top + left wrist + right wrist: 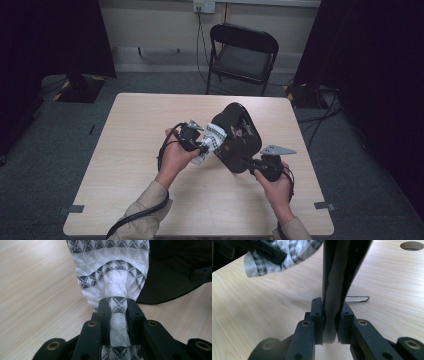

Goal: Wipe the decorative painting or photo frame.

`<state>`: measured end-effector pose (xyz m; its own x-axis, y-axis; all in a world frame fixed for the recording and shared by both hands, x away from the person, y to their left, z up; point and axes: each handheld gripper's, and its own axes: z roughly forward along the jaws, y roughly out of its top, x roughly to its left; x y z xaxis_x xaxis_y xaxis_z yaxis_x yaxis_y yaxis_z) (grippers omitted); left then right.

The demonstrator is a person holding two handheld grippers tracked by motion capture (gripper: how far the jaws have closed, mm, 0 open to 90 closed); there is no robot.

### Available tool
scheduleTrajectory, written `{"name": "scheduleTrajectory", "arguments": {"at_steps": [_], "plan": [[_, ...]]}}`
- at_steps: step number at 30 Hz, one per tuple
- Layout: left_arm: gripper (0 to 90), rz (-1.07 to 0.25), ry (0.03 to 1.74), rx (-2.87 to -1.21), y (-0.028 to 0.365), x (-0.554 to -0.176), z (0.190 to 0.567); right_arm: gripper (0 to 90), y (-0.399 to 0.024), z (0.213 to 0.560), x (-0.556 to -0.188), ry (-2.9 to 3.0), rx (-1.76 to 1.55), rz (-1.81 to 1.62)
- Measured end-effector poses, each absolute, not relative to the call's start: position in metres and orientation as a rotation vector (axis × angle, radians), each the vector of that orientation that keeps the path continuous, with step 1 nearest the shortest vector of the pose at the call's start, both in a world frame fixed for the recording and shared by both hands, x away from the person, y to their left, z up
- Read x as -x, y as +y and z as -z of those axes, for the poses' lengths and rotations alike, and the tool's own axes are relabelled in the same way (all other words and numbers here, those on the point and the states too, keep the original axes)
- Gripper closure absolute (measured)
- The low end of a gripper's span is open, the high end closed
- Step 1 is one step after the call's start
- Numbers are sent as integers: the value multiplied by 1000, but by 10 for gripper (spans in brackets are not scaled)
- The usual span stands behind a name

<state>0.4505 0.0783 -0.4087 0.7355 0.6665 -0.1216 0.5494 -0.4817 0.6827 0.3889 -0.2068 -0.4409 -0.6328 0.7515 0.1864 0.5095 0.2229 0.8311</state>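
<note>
The left tool is clamped on a white, grey-patterned knit cloth; the right tool grips a glossy black bag's edge. The cloth looks partly inside the bag, stuffing unfinished.

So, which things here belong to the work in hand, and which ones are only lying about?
In use:
- white cloth with grey triangle bands, pinched in the left tool
- glossy black bag, edge clamped in the right tool

Lying about:
- thin bent wire clip on the table
- black folding chair
</note>
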Motion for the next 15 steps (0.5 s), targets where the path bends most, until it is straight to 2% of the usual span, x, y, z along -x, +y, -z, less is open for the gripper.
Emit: {"name": "scheduleTrajectory", "arguments": {"at_steps": [15], "plan": [[765,-130,942,-2242,74,-441,452,790,-207,441,-389,2245,-1189,-1371]]}}
